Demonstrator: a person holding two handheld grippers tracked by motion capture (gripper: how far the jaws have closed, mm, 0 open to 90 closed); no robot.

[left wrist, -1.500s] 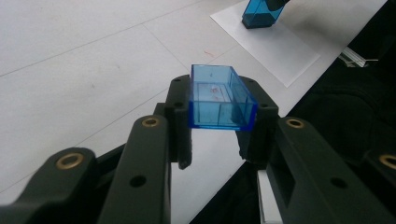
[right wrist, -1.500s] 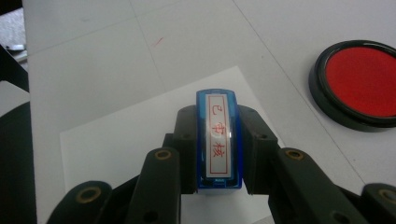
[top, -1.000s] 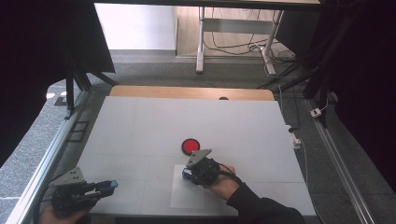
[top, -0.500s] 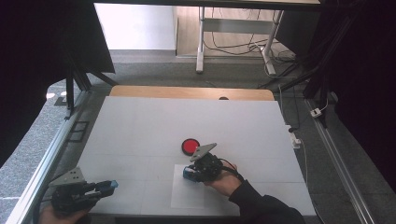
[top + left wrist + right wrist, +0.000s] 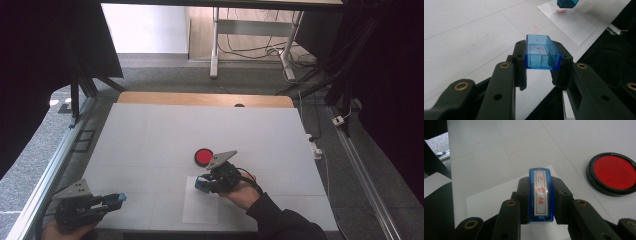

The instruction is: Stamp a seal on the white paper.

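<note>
My left gripper (image 5: 114, 200) rests at the table's near left corner, shut on a clear blue cap (image 5: 120, 198). In the left gripper view the cap (image 5: 542, 51) sits open side up between the jaws of that gripper (image 5: 541, 62). My right gripper (image 5: 207, 182) hovers over the top edge of a white sheet (image 5: 201, 210), shut on a blue stamp (image 5: 200, 185). In the right gripper view the stamp (image 5: 541, 197) shows its white label with red characters, clamped by the gripper (image 5: 541, 185). A round red ink pad (image 5: 203, 156) lies just beyond it, uncovered (image 5: 615, 173).
The white table (image 5: 150, 135) has a wooden strip (image 5: 200, 99) along its far edge and metal rails on both sides. A small red imprint (image 5: 561, 11) marks the sheet (image 5: 574, 25) below the stamp in the left gripper view.
The right gripper with the stamp has shifted slightly up and toward the ink pad. The left gripper has kept still with the cap.
</note>
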